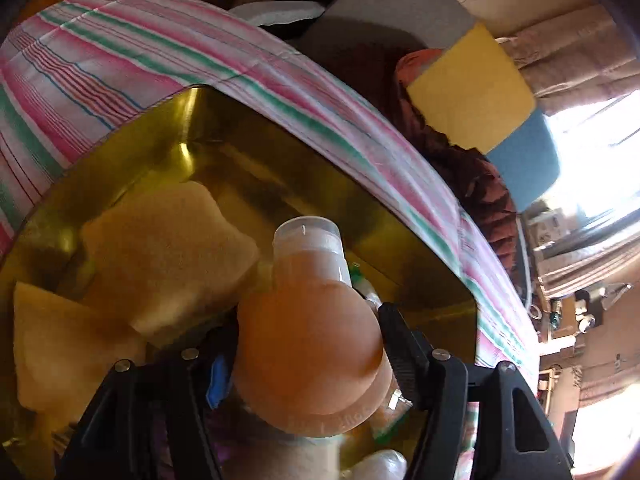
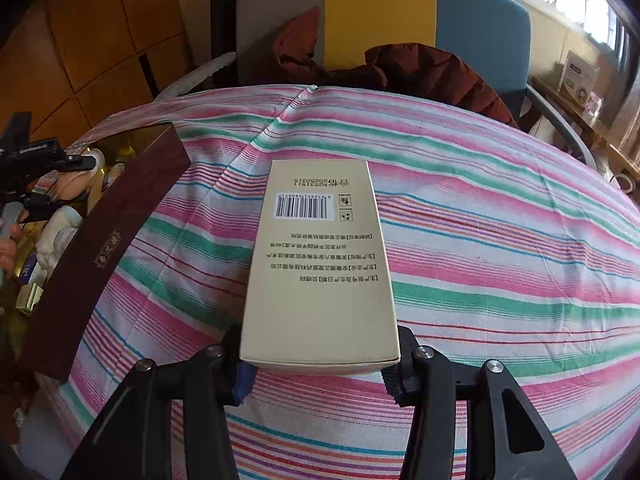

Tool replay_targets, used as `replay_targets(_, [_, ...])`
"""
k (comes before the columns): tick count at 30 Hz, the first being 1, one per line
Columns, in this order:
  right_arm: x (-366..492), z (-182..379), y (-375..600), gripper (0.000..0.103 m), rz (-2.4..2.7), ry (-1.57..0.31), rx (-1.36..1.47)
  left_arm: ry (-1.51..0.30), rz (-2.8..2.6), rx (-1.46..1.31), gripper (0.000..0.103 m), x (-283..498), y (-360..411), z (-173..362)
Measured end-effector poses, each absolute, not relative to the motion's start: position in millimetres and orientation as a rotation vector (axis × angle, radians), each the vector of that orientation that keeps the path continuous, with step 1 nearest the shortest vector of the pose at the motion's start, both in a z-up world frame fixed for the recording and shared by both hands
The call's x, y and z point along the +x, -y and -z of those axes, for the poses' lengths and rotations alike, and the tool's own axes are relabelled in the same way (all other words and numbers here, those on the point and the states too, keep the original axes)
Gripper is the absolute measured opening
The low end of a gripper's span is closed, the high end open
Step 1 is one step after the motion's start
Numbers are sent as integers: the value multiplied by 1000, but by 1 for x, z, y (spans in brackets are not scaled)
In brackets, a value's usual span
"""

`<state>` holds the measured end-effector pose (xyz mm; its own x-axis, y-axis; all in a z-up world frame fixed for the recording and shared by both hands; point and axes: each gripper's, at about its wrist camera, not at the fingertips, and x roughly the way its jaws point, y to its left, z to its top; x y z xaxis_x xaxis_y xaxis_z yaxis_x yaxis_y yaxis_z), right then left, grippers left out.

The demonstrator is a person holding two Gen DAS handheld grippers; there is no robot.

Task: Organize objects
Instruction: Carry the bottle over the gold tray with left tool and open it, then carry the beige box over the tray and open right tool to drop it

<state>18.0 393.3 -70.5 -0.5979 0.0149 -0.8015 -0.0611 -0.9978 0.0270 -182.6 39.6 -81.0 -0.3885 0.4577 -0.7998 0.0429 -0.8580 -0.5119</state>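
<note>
My left gripper [image 1: 308,344] is shut on a round orange bottle [image 1: 308,356] with a clear cap [image 1: 308,236], held over a gold-lined box [image 1: 224,152]. Yellow sponges [image 1: 168,248] and small items lie in the box. My right gripper [image 2: 320,360] is shut on the near end of a cream carton [image 2: 320,264] with a barcode, above the striped tablecloth [image 2: 500,248]. In the right wrist view the same box [image 2: 104,240] shows its maroon outer wall at the left, with the left gripper [image 2: 60,188] and the bottle [image 2: 74,186] over it.
A chair with grey, yellow and blue panels [image 2: 380,12] stands behind the table, with a dark red jacket [image 2: 432,68] on it. Wooden panelling [image 2: 80,40] is at the left. A bright window and a cluttered shelf [image 2: 580,80] are at the right.
</note>
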Motion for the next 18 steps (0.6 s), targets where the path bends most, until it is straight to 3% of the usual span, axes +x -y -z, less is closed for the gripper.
replay_targets(4, [21,52,-369,50,-2833,22,-1328,689,-2405,-1552,75,-193,-28,80])
replay_targets(9, [19,42,-344,50,-2902,-5,-1322,787,-2390,-1511,76,-187,-15,80])
replay_targets(18, [13,49,-322,50,-2876,-72,-1379,567,-2440,-1367,76,-150,-35,64])
